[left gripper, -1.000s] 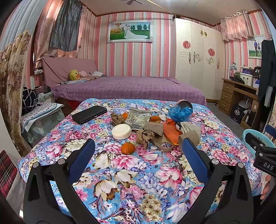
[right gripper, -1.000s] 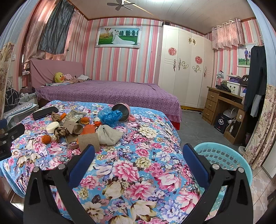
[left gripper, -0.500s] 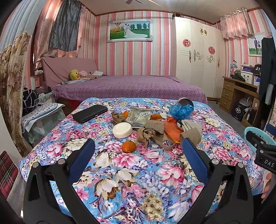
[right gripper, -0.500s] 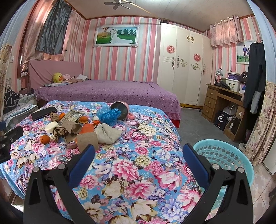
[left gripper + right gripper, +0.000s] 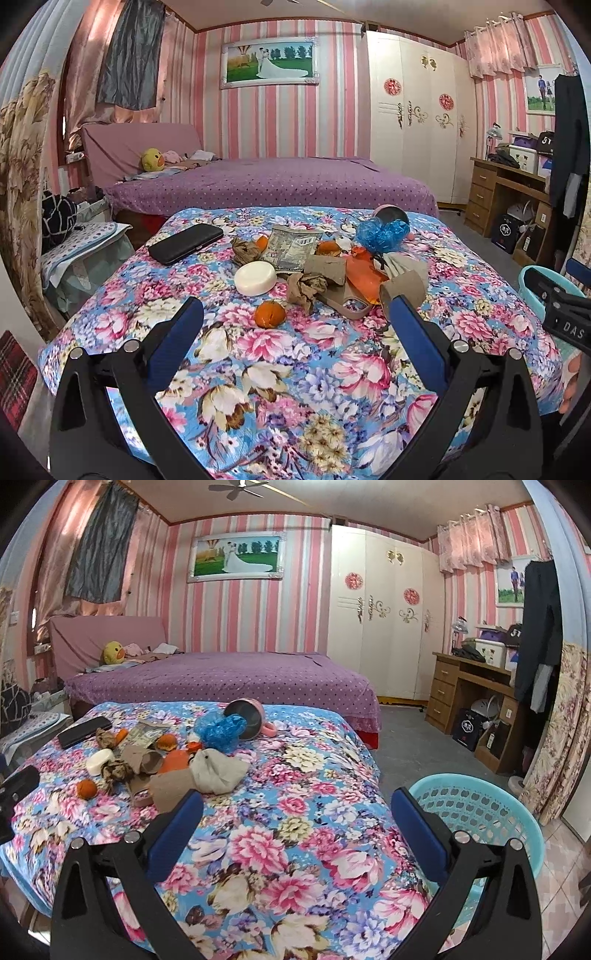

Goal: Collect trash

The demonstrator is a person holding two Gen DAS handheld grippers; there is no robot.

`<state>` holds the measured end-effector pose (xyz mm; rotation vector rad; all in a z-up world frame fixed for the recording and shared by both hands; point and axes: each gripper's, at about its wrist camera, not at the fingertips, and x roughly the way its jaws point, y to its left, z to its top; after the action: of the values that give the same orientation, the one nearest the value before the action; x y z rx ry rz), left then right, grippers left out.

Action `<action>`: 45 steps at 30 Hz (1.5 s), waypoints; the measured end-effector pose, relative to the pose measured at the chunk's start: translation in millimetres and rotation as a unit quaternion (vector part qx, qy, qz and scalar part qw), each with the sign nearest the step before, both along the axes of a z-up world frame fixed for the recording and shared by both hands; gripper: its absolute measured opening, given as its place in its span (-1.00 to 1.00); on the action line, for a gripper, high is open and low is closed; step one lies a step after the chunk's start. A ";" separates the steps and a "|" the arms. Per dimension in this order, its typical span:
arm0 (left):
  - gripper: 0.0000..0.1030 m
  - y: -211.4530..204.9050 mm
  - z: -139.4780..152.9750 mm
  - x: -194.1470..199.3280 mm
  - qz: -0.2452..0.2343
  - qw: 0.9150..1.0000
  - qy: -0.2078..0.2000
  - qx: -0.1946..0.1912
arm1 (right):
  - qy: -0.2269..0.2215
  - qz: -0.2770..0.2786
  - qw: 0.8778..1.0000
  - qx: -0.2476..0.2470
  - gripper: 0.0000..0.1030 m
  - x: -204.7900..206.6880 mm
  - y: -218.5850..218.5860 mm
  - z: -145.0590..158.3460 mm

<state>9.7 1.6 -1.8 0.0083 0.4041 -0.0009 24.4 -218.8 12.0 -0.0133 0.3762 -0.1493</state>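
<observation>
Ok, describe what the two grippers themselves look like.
The left gripper and the right gripper match: black angular plastic arms with silver screws and two flat blue-padded fingers. The right gripper's black body, seen from the left wrist, bears white letters "DAS".

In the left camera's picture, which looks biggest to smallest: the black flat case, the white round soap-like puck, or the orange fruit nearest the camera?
1. Black flat rectangular case, clearly the largest.
2. White round puck.
3. Orange fruit with a split peel, smallest.

The fruit lies nearest the camera and still looks smallest, so this order seems safe.
</observation>
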 end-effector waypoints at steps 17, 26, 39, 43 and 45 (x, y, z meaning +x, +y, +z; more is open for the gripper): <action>0.90 41.6 -24.8 85.6 -0.001 0.997 0.072 0.007 | 0.014 -0.003 1.000 0.005 0.92 91.1 -5.6 24.4; 0.89 52.0 -64.5 117.6 -0.003 0.990 0.139 -0.019 | 0.055 0.007 0.998 -0.006 0.92 104.5 -3.2 -13.7; -0.42 42.3 -72.4 136.7 -0.048 0.982 0.180 -0.040 | 0.077 0.035 0.996 -0.004 0.92 111.7 11.0 -28.0; -0.49 48.3 -61.8 126.9 -0.047 0.984 0.165 -0.046 | 0.089 0.069 0.993 0.020 0.92 111.2 23.1 -30.5; -0.49 53.8 -54.9 121.6 -0.032 0.987 0.153 -0.042 | 0.092 0.088 0.992 0.018 0.92 110.6 35.7 -32.9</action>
<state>131.3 55.4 -56.7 -0.0632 0.7115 -0.0833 135.0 -183.1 -20.8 -0.0245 0.5591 0.0346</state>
